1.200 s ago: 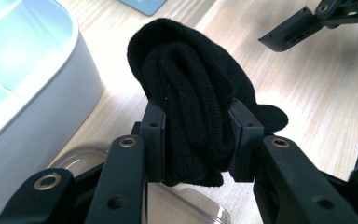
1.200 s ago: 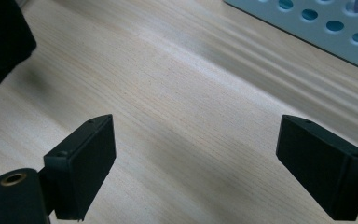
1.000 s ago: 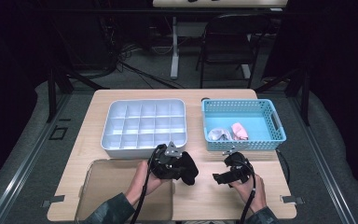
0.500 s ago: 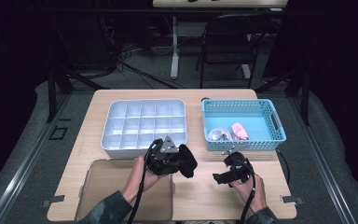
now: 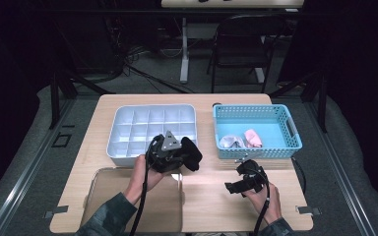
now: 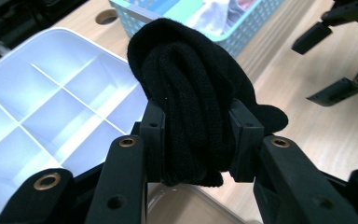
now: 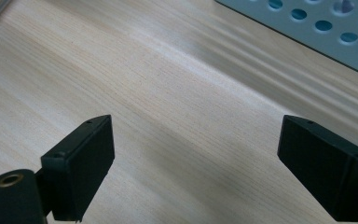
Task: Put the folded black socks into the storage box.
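Both grippers are black, the left gripper point(image 5: 189, 153) topped by a grey three-cornered plate, brass-ringed holes in its arms. Black cables trail from each. The person's sleeves look dark green, perhaps patterned.

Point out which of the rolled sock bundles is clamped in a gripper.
The black bundle, pinched between the left gripper's pads beside the white divided tray. The white bundle and pink bundle lie loose in the blue basket.

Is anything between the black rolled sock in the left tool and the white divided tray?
Nothing visible. The left tool grips the black sock at the white divided tray's near edge, and its compartments look empty.
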The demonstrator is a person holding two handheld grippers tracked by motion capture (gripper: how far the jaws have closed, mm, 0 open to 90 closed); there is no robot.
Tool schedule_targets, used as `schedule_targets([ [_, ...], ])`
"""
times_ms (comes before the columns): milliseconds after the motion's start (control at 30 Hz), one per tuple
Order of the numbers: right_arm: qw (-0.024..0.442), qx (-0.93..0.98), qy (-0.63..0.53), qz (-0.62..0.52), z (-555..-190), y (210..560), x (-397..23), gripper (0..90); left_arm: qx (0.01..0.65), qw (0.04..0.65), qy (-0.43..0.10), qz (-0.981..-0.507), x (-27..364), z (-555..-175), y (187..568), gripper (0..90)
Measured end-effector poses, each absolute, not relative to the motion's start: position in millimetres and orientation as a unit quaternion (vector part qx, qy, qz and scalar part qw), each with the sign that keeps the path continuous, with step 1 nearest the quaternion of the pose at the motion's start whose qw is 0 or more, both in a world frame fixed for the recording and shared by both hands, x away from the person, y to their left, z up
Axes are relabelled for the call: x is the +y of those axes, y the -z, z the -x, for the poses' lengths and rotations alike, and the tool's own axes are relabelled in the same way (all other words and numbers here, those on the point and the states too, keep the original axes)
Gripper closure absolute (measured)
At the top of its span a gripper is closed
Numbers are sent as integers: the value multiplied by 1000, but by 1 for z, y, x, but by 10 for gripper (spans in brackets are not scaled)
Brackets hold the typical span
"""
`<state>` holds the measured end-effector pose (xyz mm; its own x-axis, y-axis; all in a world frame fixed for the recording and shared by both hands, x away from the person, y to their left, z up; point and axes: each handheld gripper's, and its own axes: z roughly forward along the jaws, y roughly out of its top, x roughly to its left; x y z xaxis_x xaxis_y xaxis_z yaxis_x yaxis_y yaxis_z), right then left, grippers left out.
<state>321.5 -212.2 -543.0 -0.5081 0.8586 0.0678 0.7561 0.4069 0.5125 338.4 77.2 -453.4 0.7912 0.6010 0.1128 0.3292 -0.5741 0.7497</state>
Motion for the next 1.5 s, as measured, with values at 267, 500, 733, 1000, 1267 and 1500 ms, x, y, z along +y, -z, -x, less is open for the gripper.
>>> schedule_targets([
  [267, 105, 834, -242, -485, -321, 542, -214, 100, 265, 369, -202, -868, 76, -344, 450, 653],
  [500, 104, 832, -242, -488, -322, 543, -214, 100, 267, 362, -229, -863, 76, -352, 444, 653],
  [733, 102, 831, -245, -489, -322, 543, -214, 99, 280, 349, -245, -860, 74, -367, 444, 653],
  [1000, 101, 830, -245, -490, -322, 543, -215, 100, 293, 319, -254, -865, 66, -386, 455, 653],
  [1267, 103, 830, -245, -491, -322, 543, -215, 100, 286, 278, -277, -874, 54, -393, 468, 653],
  [1500, 100, 831, -242, -491, -322, 544, -215, 100, 282, 259, -274, -882, 49, -397, 477, 653],
])
